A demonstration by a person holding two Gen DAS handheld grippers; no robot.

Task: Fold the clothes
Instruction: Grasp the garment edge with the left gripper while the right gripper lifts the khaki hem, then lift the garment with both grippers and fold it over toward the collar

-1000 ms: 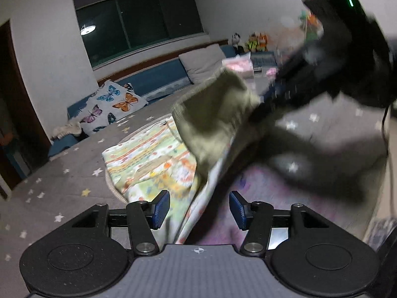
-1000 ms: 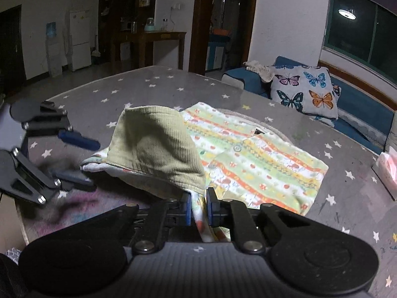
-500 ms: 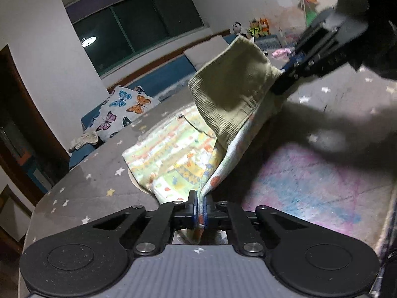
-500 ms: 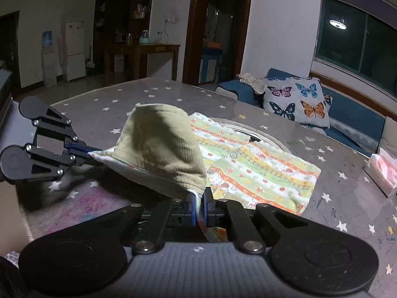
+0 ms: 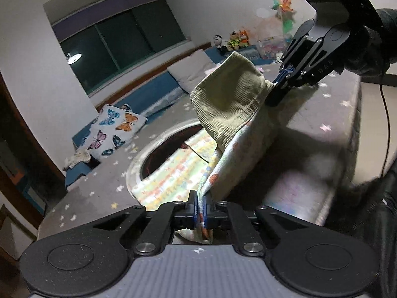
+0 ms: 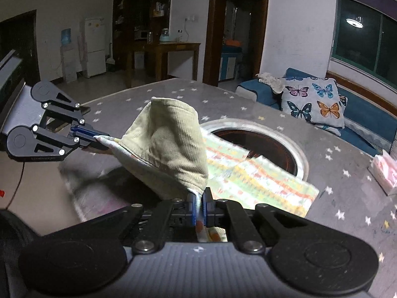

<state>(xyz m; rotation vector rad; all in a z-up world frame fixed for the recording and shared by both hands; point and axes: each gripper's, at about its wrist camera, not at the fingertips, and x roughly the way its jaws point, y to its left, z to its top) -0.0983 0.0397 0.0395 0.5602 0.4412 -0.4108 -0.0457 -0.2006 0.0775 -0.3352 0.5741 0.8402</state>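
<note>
Both grippers have lifted the garment (image 5: 230, 114) higher off the tabletop (image 6: 330, 154), jaws clamped on its hem, cloth spanning between them; uneven pulling could slip an edge free.

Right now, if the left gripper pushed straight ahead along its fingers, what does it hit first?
The left gripper is already shut on the printed garment, so it would push into that lifted cloth first. Beyond lies the round hole in the table; depth is unclear.
</note>
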